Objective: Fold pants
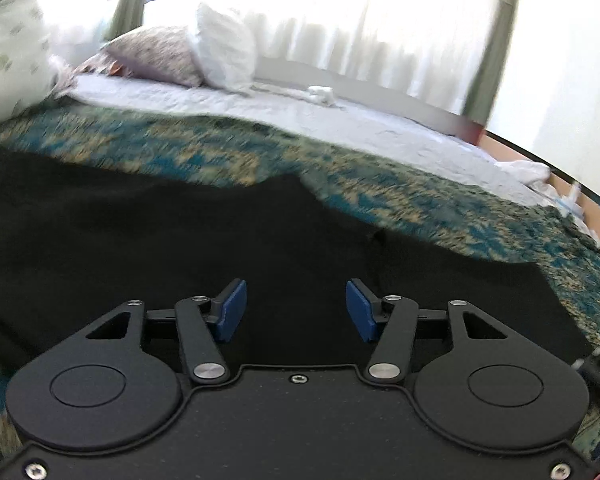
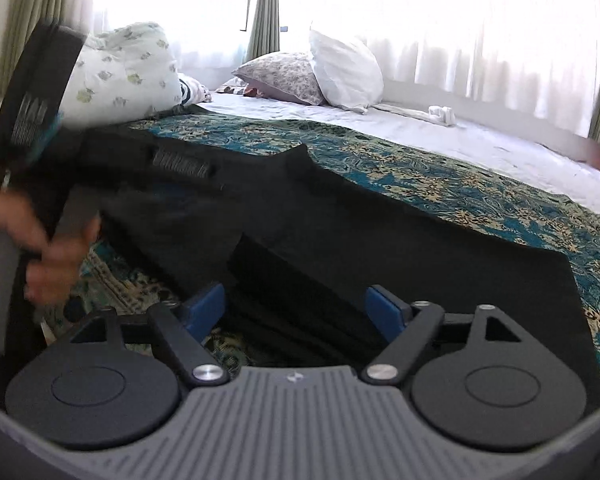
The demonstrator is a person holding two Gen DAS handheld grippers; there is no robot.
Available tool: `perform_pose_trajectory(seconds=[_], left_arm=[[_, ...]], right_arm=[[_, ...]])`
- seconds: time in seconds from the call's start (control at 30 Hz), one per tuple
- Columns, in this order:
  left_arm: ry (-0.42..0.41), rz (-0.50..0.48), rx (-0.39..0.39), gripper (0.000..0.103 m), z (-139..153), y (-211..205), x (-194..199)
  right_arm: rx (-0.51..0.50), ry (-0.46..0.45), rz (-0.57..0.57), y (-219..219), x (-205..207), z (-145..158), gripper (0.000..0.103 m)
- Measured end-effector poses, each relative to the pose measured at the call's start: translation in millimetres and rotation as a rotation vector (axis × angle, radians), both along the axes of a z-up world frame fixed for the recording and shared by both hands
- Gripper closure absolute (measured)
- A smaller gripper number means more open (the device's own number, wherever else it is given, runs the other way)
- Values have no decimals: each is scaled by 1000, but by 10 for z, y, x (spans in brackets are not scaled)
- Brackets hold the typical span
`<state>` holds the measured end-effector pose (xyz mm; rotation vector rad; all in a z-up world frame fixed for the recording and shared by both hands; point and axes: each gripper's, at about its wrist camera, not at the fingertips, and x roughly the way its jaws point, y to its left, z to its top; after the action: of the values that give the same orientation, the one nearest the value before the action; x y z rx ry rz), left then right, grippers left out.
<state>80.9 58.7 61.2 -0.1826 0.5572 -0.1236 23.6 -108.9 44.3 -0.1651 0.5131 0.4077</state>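
Note:
Black pants (image 1: 180,240) lie spread on a teal and beige patterned bedspread (image 1: 420,196). My left gripper (image 1: 296,308) is open, its blue pads apart just above the dark cloth, holding nothing. In the right wrist view the pants (image 2: 380,232) stretch across the bedspread (image 2: 460,176). My right gripper (image 2: 296,312) is open over a folded edge of the pants near the bed's front edge, with nothing between its pads. The left gripper's body and the hand holding it show blurred at the left of the right wrist view (image 2: 40,152).
Pillows (image 2: 312,72) and a pale floral duvet (image 2: 128,72) sit at the head of the bed. A white sheet (image 2: 460,136) with a small white cloth (image 2: 442,114) lies beyond the bedspread. Bright curtained windows (image 2: 460,20) stand behind.

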Motion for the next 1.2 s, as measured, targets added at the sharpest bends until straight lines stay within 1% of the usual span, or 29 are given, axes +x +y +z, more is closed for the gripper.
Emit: perform_pose_trajectory(seconds=[0.03,0.1,0.17,0.23,0.27,0.3,0.4,0.43,0.5,0.53,0.6,0.7,0.77,0.83,0.93,1.03,1.07,1.13,1.2], left_arm=[[0,-26,0,50,57,-31,41],[30,-85,-19,49,158,-106,168],[87,-136,-52,49,203,-184,339],[151,-166,-86,49,190,-252,521],[165,-165,-97,49,186,-286,589],[177,-162,-105,49,167,-321,648],[194,-146,-110,49,140,-385,801],[201,-143,-114,49,132,-397,846],[216,-142,-123,49,116,-423,933],[223,-141,-124,49,106,-431,961],[236,-139,-117,49,82,-456,999],[242,-145,-100,49,63,-473,1011],[244,-155,-87,49,47,-490,998],[249,-159,-75,49,28,-511,987],[261,-162,-69,49,-3,-535,986],[276,-171,-73,49,-27,-565,998],[286,-177,-87,49,-37,-563,1012],[314,-179,-143,49,-63,-529,1060],[333,-169,-188,49,-89,-499,1123]], right_arm=[[-3,2,6,27,-7,-25,15],[-11,-1,17,78,-21,-67,15],[-16,-12,19,124,-30,-96,15],[0,-18,11,131,-36,-103,15],[21,-17,1,116,-32,-100,16],[42,-18,-10,101,-34,-102,20],[88,-18,-43,63,-26,-108,26],[81,-21,-48,78,-26,-120,27],[52,-37,-46,135,-51,-140,32],[51,-41,-42,148,-75,-133,33],[102,-35,-41,109,-91,-103,33],[230,-20,-63,-66,-137,-41,33],[287,-31,-95,-162,-166,-12,33],[272,-40,-112,-164,-157,-9,33],[178,-29,-107,-18,-124,-58,33],[120,-21,-101,131,-129,-112,33],[105,-23,-99,171,-131,-128,29],[72,-34,-105,229,-151,-142,30],[66,-35,-119,238,-136,-152,32]])
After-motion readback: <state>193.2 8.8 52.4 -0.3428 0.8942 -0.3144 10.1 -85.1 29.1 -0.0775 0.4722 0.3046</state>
